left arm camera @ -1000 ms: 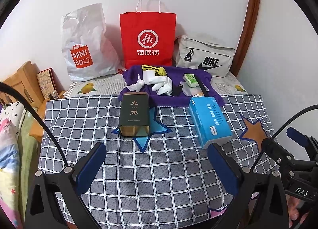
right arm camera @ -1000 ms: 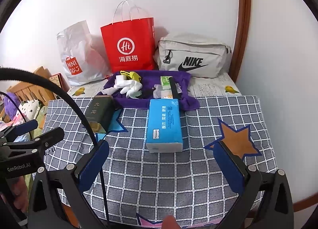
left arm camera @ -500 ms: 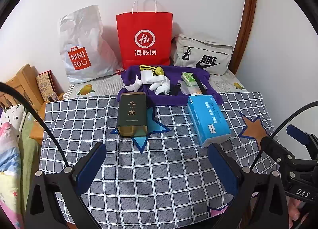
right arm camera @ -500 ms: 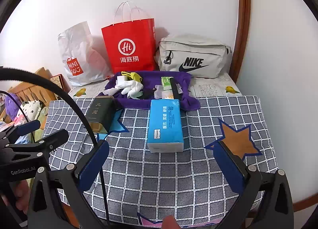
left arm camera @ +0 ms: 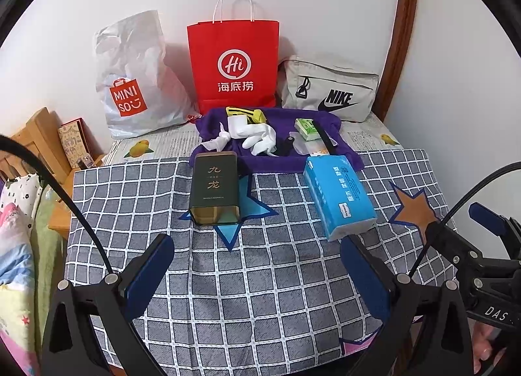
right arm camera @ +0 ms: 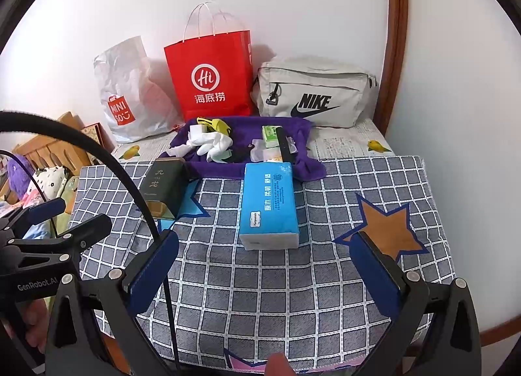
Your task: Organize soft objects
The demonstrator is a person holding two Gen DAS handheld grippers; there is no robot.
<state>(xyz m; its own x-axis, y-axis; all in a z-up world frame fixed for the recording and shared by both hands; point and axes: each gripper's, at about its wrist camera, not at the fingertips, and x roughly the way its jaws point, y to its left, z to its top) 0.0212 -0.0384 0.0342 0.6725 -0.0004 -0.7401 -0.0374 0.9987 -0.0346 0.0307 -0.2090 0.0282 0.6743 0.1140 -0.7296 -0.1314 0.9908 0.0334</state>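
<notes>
The left gripper (left arm camera: 257, 265) hangs above the near part of the checked tablecloth (left arm camera: 260, 294), its blue-padded fingers (left arm camera: 148, 273) spread wide with nothing between them and nothing touched. The right gripper (right arm camera: 265, 263) hovers just beside it over the same cloth, jaws equally wide apart and empty; in the left wrist view its black frame shows at the right edge.

Ahead of the left gripper, a dark green tin (left arm camera: 215, 192) lies on its side across a blue star printed on the cloth, open end toward the camera. Near it to the right, a blue tissue pack (right arm camera: 268, 205) lies lengthwise, directly in front of the right gripper and apart from both tools.

Behind these two, touching the far edge of the checked cloth, a purple towel (left arm camera: 273, 164) is spread out as a shallow nest. On it lie white gloves (left arm camera: 259, 136), a crumpled white tissue (left arm camera: 216, 143), a yellow and black item (left arm camera: 246, 113), a small green pack (left arm camera: 307, 128) and a black strap (right arm camera: 285, 144).

Along the wall stand a white MINISO bag (left arm camera: 136, 79), a red paper bag (left arm camera: 234, 66) and a grey Nike pouch (right arm camera: 317, 94). Newspaper (left arm camera: 156, 146) covers the table behind the cloth. The tin and tissue pack lie between the grippers and the towel.
</notes>
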